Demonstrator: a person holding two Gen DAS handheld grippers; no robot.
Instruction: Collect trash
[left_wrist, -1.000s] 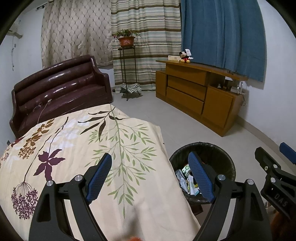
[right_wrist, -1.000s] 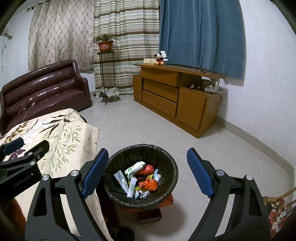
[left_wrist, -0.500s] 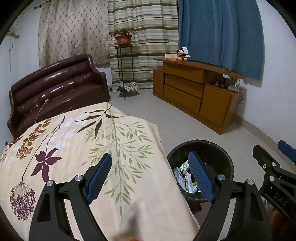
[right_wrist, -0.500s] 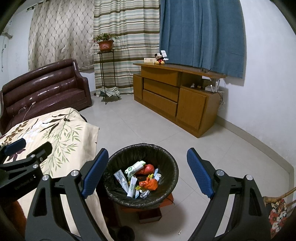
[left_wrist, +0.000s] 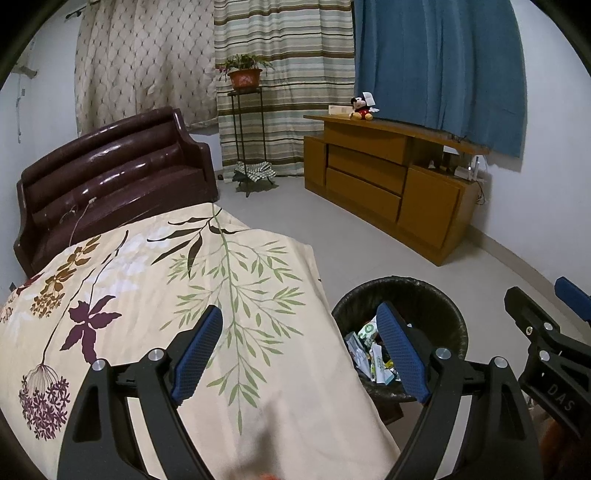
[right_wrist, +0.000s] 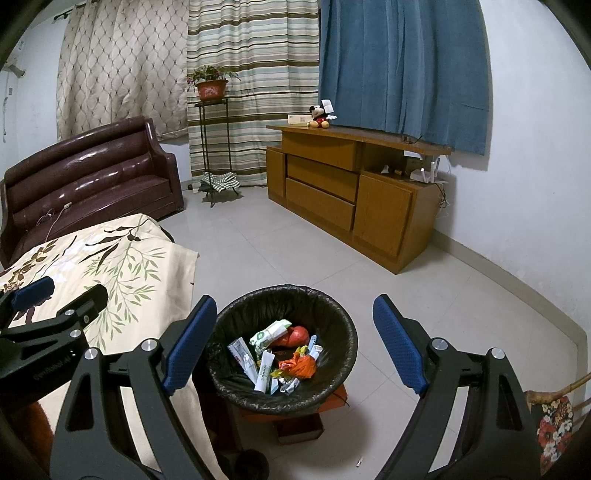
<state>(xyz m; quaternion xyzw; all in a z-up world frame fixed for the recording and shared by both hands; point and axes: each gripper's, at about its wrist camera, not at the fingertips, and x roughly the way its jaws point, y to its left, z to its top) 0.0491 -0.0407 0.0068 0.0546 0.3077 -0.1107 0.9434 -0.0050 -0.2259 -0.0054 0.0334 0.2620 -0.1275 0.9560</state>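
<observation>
- The left tool (left_wrist: 299, 350) is held with its blue pads (left_wrist: 197, 349) spread wide and nothing between them; it is seen over a floral cloth (left_wrist: 147, 295) and the near rim of the bin.
- The right tool (right_wrist: 291, 343) is likewise spread wide and empty, framed over the bin (right_wrist: 332, 321); its edge is also caught at the right of the left view.
- The cloth, cream with leaf and flower prints, is draped over a worktop just left of the bin, one edge hanging down beside it.
- The bin, lined with a black bag, is set on a low reddish stand (right_wrist: 299, 424) on the tiled floor (right_wrist: 295, 251).
- The trash (right_wrist: 277, 358) is found inside the bin: white and green wrappers, an orange crumpled piece and a red item, heaped at the bottom.
- A flowered item with a wooden stick (right_wrist: 554, 421) is seen at the right edge.
- Farther off, a dark brown sofa (right_wrist: 88, 177) is placed behind the cloth, with a cable on its seat.
- A wooden cabinet (right_wrist: 347, 192) is set against the right wall, a plush toy (right_wrist: 319, 116) and a box on top.
- A potted plant (right_wrist: 210, 83) is carried on a tall metal stand before the curtains (right_wrist: 251, 74).
</observation>
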